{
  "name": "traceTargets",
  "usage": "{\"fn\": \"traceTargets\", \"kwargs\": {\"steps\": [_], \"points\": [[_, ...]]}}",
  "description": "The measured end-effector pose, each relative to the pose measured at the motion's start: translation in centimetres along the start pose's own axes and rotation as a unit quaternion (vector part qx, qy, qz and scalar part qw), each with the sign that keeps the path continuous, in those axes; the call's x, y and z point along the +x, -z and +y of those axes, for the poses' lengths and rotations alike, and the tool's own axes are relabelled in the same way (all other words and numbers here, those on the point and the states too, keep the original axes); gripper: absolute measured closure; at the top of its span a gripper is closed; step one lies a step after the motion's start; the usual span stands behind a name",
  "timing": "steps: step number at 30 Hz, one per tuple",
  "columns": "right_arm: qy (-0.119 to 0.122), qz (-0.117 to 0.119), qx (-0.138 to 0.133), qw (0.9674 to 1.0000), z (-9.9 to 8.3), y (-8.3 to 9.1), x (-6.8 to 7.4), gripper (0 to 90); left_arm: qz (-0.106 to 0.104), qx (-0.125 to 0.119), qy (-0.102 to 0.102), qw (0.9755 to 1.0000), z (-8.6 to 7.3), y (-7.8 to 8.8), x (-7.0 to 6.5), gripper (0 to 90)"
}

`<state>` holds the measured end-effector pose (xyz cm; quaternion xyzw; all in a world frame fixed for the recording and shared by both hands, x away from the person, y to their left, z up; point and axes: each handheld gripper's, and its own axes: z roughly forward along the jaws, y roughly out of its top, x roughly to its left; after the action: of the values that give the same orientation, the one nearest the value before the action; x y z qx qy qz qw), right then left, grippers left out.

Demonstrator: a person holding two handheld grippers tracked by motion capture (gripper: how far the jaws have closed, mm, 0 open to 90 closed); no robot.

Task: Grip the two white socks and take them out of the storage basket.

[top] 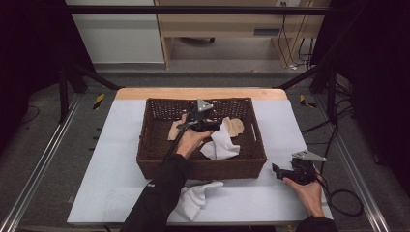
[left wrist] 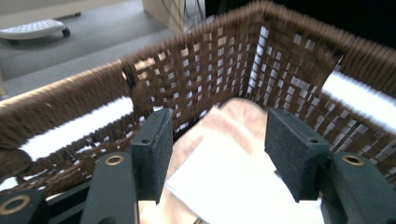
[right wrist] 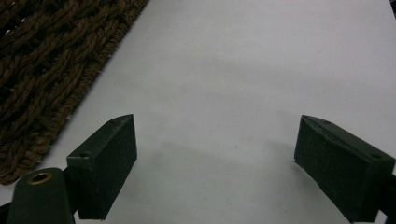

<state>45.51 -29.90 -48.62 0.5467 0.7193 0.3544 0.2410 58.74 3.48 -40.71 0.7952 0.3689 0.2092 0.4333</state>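
Left hand-held gripper (left wrist: 215,140) hung spread and empty over the white cloth (left wrist: 233,182) inside the wicker basket (top: 150,166). Right hand-held gripper (right wrist: 215,168), jaws wide, empty, hovered above the white tabletop (right wrist: 243,70) beside that basket.

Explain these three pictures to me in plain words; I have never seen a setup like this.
A person holds a hand tool with a two-jaw claw in each hand. The high view looks down on a white table with a brown wicker basket. The other two cameras ride on the claws. The left claw is open inside the basket, above a white cloth and tan cloths, gripping nothing. The right claw rests open over bare table beside the basket. Another white cloth lies outside, at the front.
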Motion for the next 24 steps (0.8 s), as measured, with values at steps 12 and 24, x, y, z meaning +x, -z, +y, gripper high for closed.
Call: {"fn": "traceTargets", "kwargs": {"steps": [12, 24], "points": [[-0.003, 0.0, 0.0, 1.0, 0.0, 0.0, 0.0, 13.4, -0.013, 0.095, -0.02, 0.9952, -1.6, -2.6, -0.7, 39.7], [-0.004, 0.001, 0.001, 1.0, 0.0, 0.0, 0.0, 13.4, -0.036, 0.154, -0.034, 0.9868, -2.5, -3.5, -1.1, 40.5]]}}
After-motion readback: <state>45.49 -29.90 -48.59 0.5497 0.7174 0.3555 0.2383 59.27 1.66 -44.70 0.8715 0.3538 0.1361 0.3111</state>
